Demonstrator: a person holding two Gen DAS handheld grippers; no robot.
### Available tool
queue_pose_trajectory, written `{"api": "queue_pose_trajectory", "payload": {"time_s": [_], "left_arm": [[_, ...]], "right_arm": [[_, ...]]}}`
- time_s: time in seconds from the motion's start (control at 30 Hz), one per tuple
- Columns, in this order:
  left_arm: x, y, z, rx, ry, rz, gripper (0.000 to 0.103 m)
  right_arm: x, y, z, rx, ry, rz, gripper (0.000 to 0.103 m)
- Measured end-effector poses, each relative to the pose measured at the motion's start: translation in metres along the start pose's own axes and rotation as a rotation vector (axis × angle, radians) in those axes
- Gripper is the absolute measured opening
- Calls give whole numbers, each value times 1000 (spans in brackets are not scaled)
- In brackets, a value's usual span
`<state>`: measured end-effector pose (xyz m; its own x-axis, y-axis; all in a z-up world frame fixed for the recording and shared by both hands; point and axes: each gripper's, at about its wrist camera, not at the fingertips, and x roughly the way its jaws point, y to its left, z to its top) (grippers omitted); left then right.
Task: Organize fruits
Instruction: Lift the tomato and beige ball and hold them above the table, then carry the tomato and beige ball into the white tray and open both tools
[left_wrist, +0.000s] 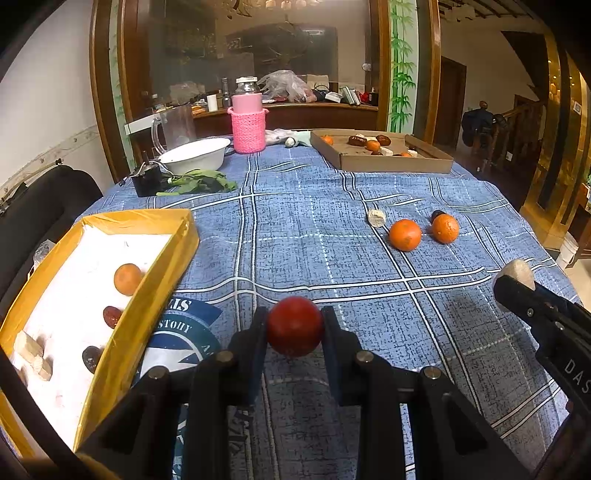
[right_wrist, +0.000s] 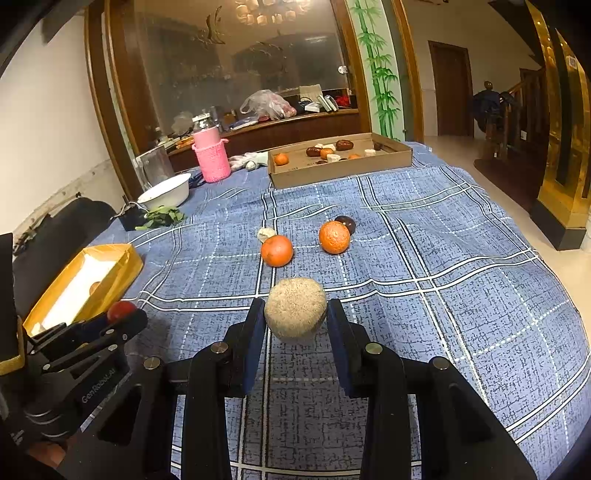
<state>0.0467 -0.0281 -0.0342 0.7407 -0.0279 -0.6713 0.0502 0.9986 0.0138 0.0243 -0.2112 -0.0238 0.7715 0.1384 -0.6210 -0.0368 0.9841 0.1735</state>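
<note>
My left gripper (left_wrist: 294, 326) is shut on a red round fruit (left_wrist: 294, 325), held above the blue checked cloth just right of the yellow-rimmed white tray (left_wrist: 155, 273). That tray holds an orange (left_wrist: 127, 278), dark dates and pale chunks. My right gripper (right_wrist: 295, 314) is shut on a pale beige rough ball (right_wrist: 295, 308). Ahead on the cloth lie two oranges (right_wrist: 277, 250) (right_wrist: 334, 237), a dark date (right_wrist: 347, 223) and a small pale piece (right_wrist: 266, 233). The right gripper (left_wrist: 517, 286) shows at the right edge of the left wrist view.
A cardboard tray (right_wrist: 391, 157) with several fruits and pale pieces stands at the far side. A pink knitted bottle holder (left_wrist: 248, 127), a white bowl (left_wrist: 194, 153), green leaves (left_wrist: 199, 182) and a small black box (left_wrist: 147, 179) sit at the back left. A black chair (left_wrist: 40, 218) stands left of the table.
</note>
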Motion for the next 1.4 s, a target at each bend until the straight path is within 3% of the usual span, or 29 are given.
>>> {"api": "queue_pose_trajectory", "payload": {"time_s": [0.7,0.87,1.0,1.4], "left_arm": [[-20,13,-3,-33,-29,-11,31],[-44,44,-4,-83,-67,-5,30],[-58,78,-5,-126,-81,44,30],[-54,180,-9,-271,-34,200,30]], "right_arm": [[-9,17,-3,-52,-6,-12,33],[-15,49,2,-119,7,41,33],[-17,78,8,-157,8,109,33],[6,174,16,-269,70,305,32]]}}
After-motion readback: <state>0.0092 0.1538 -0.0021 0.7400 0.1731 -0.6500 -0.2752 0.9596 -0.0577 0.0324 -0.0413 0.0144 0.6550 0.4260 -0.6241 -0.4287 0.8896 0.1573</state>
